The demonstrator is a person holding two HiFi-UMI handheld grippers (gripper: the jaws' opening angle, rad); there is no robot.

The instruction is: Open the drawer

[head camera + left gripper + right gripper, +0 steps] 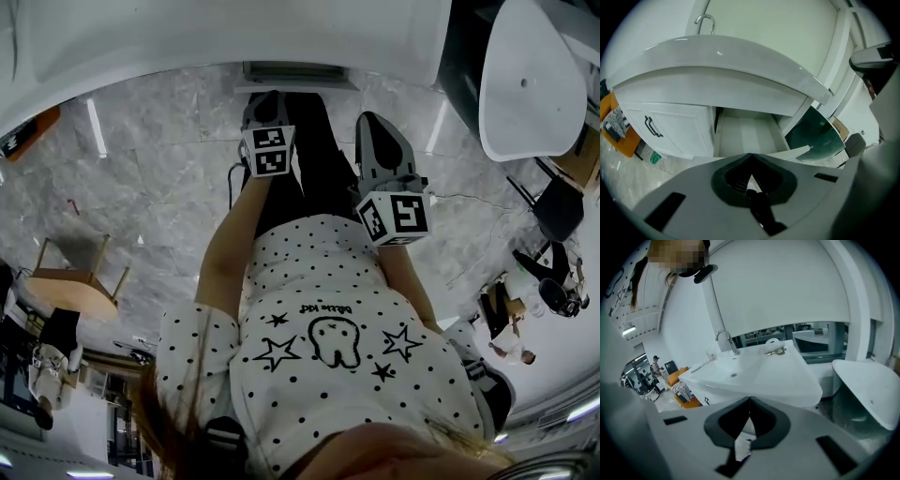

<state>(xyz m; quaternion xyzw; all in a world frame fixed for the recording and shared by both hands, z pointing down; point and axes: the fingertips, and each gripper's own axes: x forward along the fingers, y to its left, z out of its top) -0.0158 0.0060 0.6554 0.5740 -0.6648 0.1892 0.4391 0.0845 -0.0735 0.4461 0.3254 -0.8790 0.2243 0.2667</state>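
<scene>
The drawer stands pulled out of the white vanity under the basin counter, and its pale inside looks bare. In the head view only its front strip shows below the counter edge. My left gripper hangs above and in front of the drawer. Its jaws are shut with nothing between them, and it touches nothing. In the head view the left gripper points toward the drawer. My right gripper is held beside it to the right, away from the vanity. The right gripper also has shut, empty jaws.
A cabinet door with a black handle is left of the drawer. A faucet rises over the sink basin. A white tub and a dark glass panel stand at the right. An orange seat is at the far left.
</scene>
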